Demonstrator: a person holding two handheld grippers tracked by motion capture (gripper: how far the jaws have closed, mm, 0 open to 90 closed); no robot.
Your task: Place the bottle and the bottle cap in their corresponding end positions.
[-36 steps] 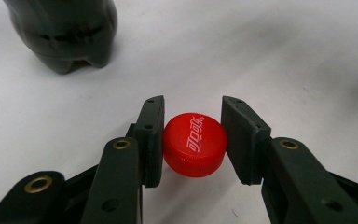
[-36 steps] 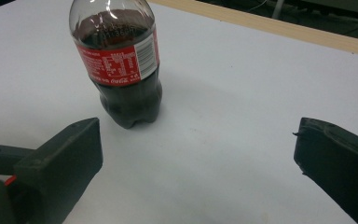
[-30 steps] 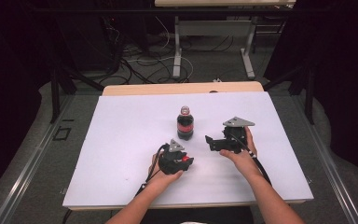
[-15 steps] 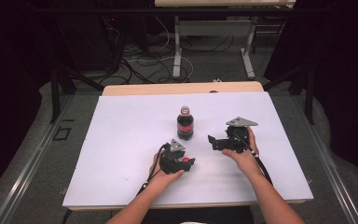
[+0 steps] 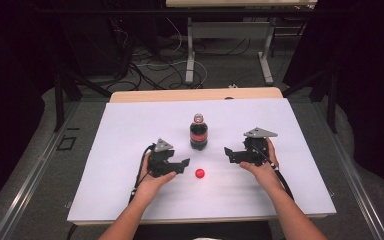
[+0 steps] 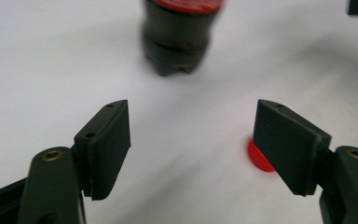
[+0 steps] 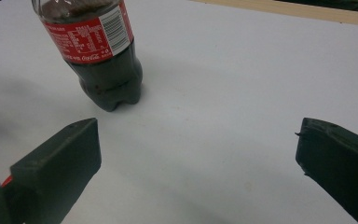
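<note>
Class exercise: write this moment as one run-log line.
left gripper: open, jaws just opening, nothing between | red cap: on table | bottle: upright, uncapped | right gripper: open

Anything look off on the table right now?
Nothing spilled or tipped. The cola bottle stands upright with its neck bare; its red cap lies loose on the table, just beside the left gripper, whose jaws have just been opening with nothing between them.

"Coca-Cola" and a barcode on the bottle's red label
</note>
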